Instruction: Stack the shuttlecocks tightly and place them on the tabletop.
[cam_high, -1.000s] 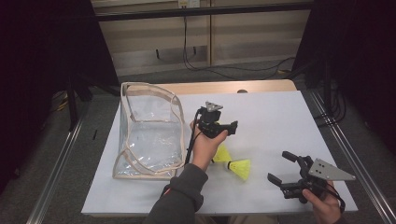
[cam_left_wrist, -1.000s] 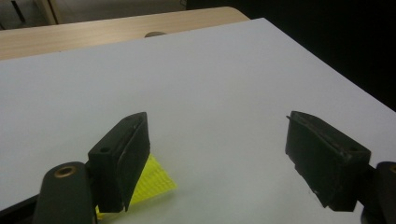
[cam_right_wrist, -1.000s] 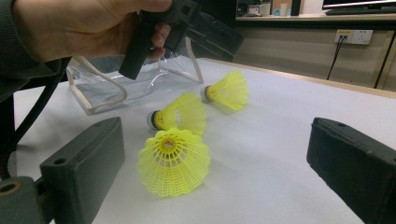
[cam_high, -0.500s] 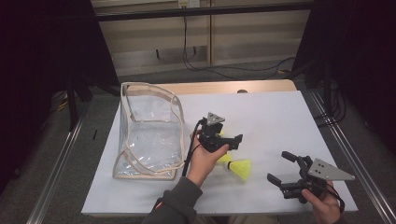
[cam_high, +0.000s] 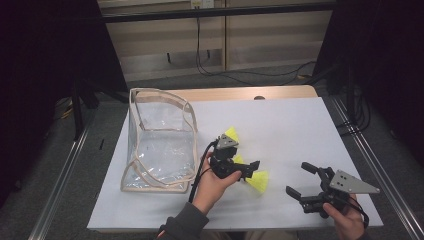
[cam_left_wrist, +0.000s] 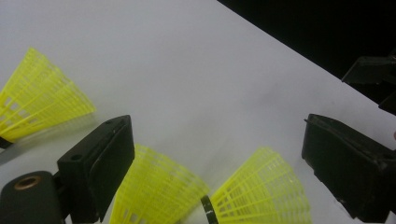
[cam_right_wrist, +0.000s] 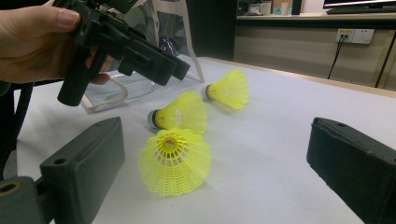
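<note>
— What is lying around your left gripper (cam_high: 248, 169)?

— Three yellow shuttlecocks on the white table (cam_high: 300, 130): one (cam_high: 231, 134) beyond your hand, one (cam_high: 238, 159) under the gripper, one (cam_high: 258, 182) just past its spread jaws. The clear bag (cam_high: 159, 142) is standing open just beside your left hand (cam_high: 212, 181).

— Is anything blocking you?

— Nothing is sitting between the jaws and the shuttlecocks. The left gripper view is showing two skirts low between its jaws. Your right gripper (cam_high: 302, 181) is resting spread, holding nothing, well apart; its view is showing all three in a row.
</note>
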